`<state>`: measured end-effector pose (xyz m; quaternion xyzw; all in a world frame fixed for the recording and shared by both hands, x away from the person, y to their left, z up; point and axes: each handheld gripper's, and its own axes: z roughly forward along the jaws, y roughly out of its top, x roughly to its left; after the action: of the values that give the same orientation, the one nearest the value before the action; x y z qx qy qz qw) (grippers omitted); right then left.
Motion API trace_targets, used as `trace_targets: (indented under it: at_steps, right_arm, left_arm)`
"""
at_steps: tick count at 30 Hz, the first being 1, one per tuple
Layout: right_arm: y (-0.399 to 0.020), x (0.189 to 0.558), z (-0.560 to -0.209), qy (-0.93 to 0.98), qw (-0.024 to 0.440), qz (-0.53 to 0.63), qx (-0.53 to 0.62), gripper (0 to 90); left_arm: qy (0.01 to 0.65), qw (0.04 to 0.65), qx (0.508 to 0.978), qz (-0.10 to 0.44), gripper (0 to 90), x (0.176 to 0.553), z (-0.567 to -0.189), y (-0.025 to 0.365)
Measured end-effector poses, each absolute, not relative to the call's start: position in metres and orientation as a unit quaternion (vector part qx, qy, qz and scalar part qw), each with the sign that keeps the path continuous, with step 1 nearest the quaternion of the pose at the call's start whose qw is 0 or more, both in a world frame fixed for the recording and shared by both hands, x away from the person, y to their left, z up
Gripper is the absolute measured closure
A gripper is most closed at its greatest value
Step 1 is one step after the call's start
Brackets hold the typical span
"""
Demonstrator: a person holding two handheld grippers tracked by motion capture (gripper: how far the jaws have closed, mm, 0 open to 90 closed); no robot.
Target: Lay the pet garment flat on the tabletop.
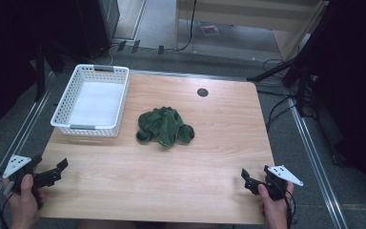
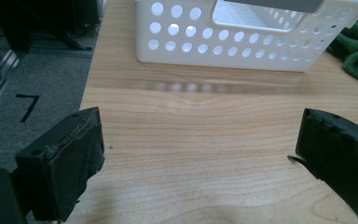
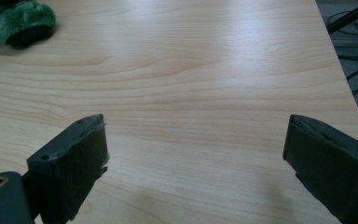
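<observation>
High view is showing a crumpled green cloth [image 1: 165, 126] lying at the centre of the frame on the wooden table [image 1: 181, 162], its long axis running left to right, just right of the white basket [image 1: 93, 100]. Left gripper [image 1: 59, 170] at lower left and right gripper [image 1: 247, 180] at lower right are both standing wide open, holding nothing, well apart from the cloth.
</observation>
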<state>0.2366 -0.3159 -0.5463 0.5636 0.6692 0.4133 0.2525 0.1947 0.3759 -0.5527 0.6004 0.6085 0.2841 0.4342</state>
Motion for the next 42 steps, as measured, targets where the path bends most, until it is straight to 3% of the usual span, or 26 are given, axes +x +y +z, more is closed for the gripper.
trace_targets:
  at_steps: [15,29,42]
  right_arm:
    - [-0.294,0.238,-0.520,0.673,0.264,0.441,0.532,7.5]
    - [-0.218,0.267,-0.485,0.707,0.266,0.456,0.471,7.5]
    - [-0.142,0.308,-0.474,0.724,0.241,0.461,0.453,6.1]
  left_arm:
    - [0.608,0.436,0.601,0.280,0.9,0.195,-0.553,0.376]
    - [0.608,0.437,0.602,0.278,0.9,0.196,-0.553,0.377]
    - [0.608,0.435,0.605,0.274,1.0,0.196,-0.553,0.377]
